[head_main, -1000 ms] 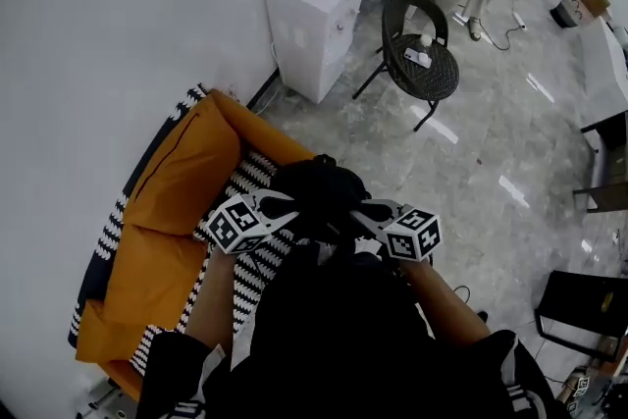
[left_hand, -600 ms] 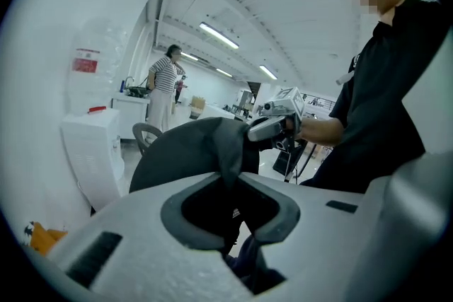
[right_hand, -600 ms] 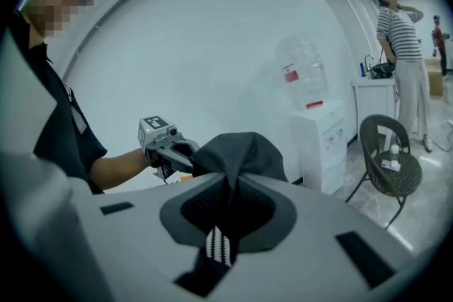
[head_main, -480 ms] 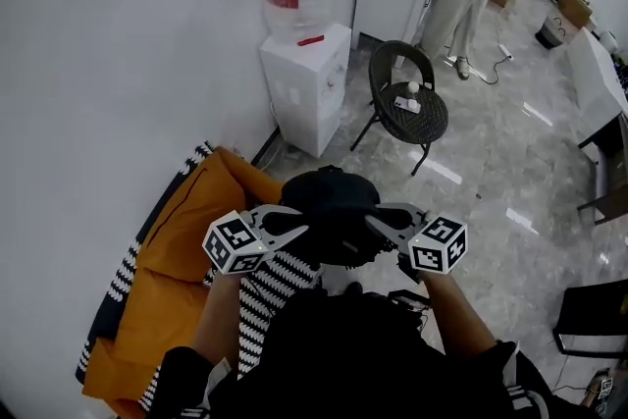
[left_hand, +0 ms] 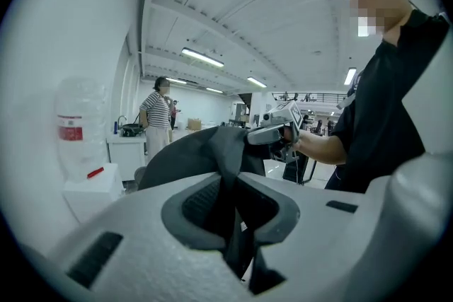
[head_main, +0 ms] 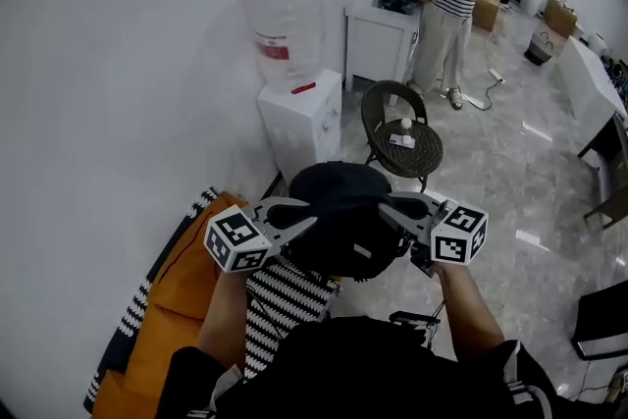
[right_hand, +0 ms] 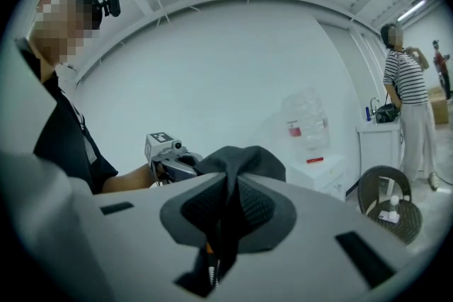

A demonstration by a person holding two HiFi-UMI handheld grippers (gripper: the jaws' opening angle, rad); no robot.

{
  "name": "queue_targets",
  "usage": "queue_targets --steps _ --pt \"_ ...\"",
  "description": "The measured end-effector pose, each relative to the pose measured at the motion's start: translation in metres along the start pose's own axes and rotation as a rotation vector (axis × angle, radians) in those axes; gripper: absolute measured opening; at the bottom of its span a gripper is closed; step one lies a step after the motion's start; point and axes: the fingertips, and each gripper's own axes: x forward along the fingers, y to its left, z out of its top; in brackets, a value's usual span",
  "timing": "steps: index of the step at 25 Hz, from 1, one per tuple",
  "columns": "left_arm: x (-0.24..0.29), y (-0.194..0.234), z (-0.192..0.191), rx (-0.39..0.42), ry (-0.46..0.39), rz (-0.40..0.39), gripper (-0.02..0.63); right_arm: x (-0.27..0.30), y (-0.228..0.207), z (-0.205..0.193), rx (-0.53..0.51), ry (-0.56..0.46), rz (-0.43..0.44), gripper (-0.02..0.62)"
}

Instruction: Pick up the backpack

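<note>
Backpack (head_main: 339, 221) fabric over the jaws' ends

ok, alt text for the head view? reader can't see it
The left hand-held gripper and right hand-held gripper each clamp a side of a black backpack, held up over an orange sofa by a white wall. Beyond stand a water dispenser, a dark wicker chair and a person in a striped shirt.
</note>
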Motion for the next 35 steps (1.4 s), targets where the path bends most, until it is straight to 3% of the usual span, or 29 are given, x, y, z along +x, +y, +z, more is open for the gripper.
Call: queue_targets --steps 13,27,35 --pt "-0.004 0.006 0.096 0.079 -0.18 -0.014 0.057 -0.026 0.008 0.086 -0.202 -0.148 0.023 0.046" --pt "-0.031 0.006 0.181 0.199 -0.337 -0.01 0.055 -0.036 0.03 0.162 -0.416 -0.191 0.036 0.046" --pt "-0.056 -0.005 0.221 0.273 -0.402 0.021 0.055 -0.039 0.052 0.2 -0.481 -0.248 0.095 0.046"
